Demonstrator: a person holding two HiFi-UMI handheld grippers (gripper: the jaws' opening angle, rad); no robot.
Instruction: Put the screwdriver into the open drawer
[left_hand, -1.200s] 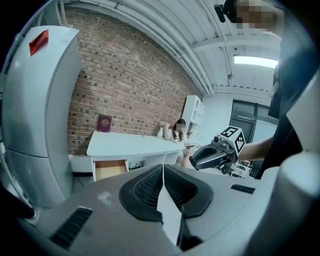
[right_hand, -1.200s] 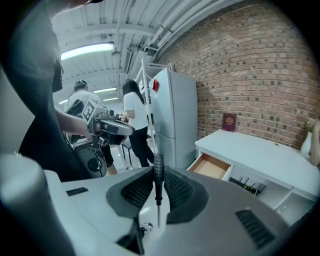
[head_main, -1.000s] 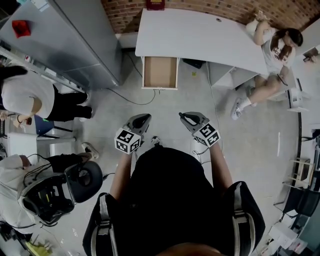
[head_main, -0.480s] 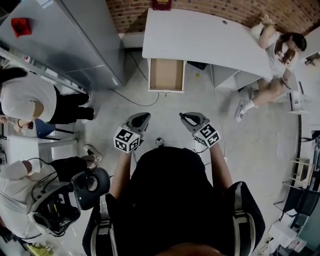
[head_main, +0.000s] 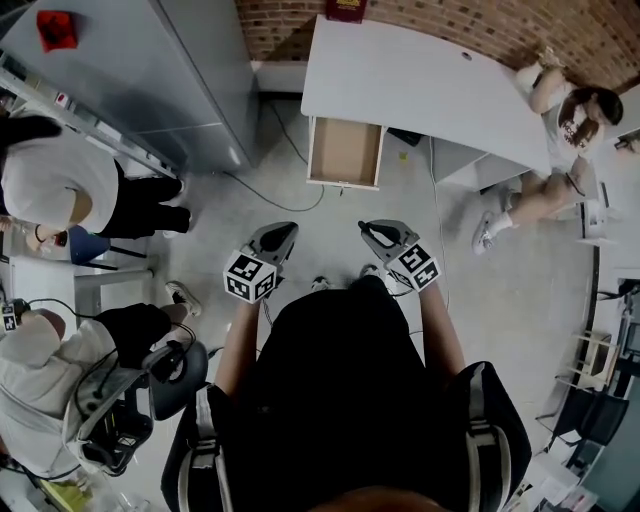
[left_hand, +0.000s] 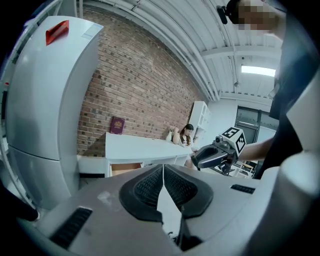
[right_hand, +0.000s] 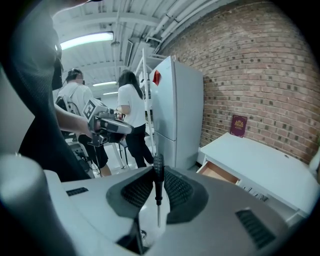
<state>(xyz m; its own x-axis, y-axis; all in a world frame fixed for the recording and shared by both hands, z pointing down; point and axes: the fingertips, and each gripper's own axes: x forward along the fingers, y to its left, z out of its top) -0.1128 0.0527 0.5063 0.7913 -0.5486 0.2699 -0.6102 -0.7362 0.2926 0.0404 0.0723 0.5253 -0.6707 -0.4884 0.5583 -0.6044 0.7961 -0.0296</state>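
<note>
Drawer (head_main: 345, 150) closer ahead, right claw (right_hand: 158, 176) clamping screwdriver (right_hand: 158, 192), handle partly hidden

Left gripper (head_main: 283, 232) closed, empty; right gripper (head_main: 369, 231) clamps the screwdriver (right_hand: 158, 174).

No legible text found anywhere. Maroon booklet (right_hand: 238, 125) on the desk (right_hand: 260, 165) carried a gold emblem, lettering too small to read. Red tag (left_hand: 57, 31) on the fridge (left_hand: 45, 110): print unresolved. Cubes on left gripper (head_main: 281, 231) and right gripper (head_main: 374, 230) showed only square marker patterns.
</note>
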